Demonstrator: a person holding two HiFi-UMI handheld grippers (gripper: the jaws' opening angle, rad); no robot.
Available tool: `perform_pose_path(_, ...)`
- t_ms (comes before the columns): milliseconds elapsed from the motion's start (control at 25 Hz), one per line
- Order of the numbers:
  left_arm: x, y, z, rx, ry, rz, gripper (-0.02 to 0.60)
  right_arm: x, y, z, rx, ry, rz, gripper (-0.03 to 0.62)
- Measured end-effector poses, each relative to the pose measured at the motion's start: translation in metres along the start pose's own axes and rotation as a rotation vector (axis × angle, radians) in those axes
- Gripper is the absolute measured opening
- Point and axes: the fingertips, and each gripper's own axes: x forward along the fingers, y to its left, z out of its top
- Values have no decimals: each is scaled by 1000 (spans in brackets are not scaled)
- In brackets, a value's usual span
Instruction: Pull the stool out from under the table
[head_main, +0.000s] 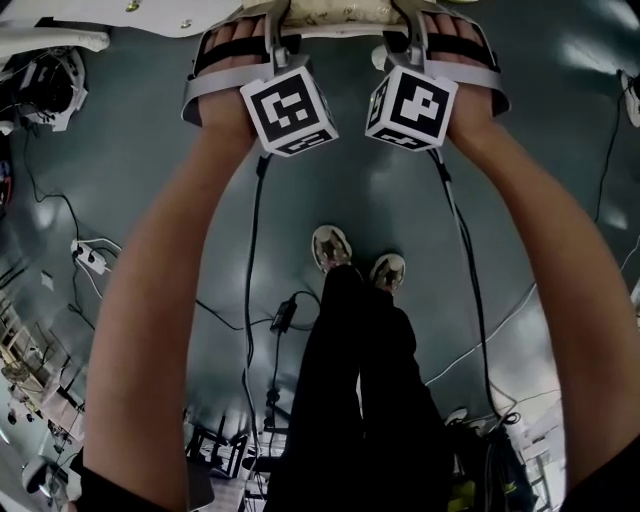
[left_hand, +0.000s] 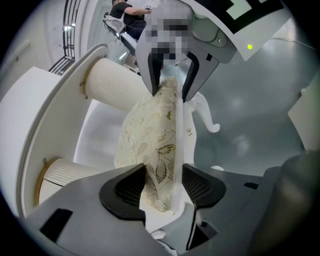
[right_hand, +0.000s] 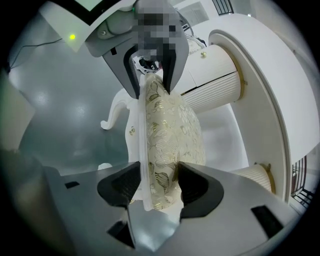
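Beside the desk (left_hand: 40, 115), left gripper (left_hand: 163, 187) and right gripper (right_hand: 151, 187) fingers clamp the stool (left_hand: 150, 135) seat; seemingly mid-pull, next draw back evenly, level.

You have open grey floor (head_main: 120, 140) on your side of the stool (left_hand: 152, 135), crossed by cables (head_main: 252, 300) near your feet (head_main: 331, 247). Beyond it, the white tabletop (left_hand: 35, 115) edge and fluted legs (left_hand: 117, 82) block passage.

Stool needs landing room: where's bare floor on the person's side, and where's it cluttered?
Free: grey floor between the stool and the shoes. Also upper left, between the left forearm and the power strip. Crowded: gear along the left edge, cables trailing past the shoes, dark stand at bottom.
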Motion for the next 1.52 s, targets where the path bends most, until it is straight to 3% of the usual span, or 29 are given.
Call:
perform_pose_path(480,-50,-51,13,-34,-6,-19,238,-47,46,-8,-25,-11,20,239)
perform_pose_path(1120,-80,-73,9,-2,17,-16,238,-80,70,-1,-6,-5,23,239)
perform_pose_path(1240,-94,-88,17,-22,3,-52,236,-96,84,-5,7,0,39,239)
perform_pose_path(1360,-107,-100,14,15,6,-39,235,-113,98,-3,15,3,40,239)
perform_pose_path(1520,-127,-120,14,-32,-4,-78,235,-131,114,3,22,-6,43,238)
